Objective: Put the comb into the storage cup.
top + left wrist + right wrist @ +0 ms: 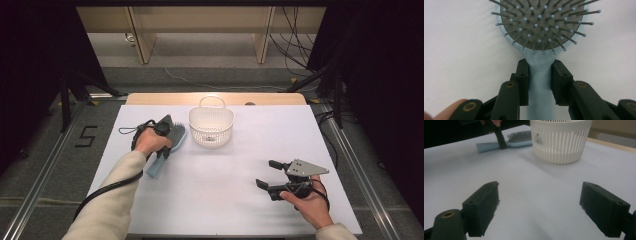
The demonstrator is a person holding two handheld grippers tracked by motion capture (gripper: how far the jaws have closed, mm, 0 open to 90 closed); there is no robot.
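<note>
My left gripper (540,82) clamps the neck of a pale blue hairbrush (541,37), both flat black pads pressed against the smooth plastic handle just below the oval head. The brush lies bristles-up on the table (225,200), left of centre; its grey cushion is studded with dark pins, each tipped with a small pale ball. My left hand (150,141) covers the grip from above, the handle end poking out toward me. Just beside the brush head stands a white plastic basket (211,125), round, slotted with vertical ribs and topped by a thin loop handle. My right gripper (265,174) rests well apart near the front right of the table, jaws spread wide around nothing. The tabletop is matte white sheet; beyond it lie grey floor, cables and pale wooden furniture legs.
</note>
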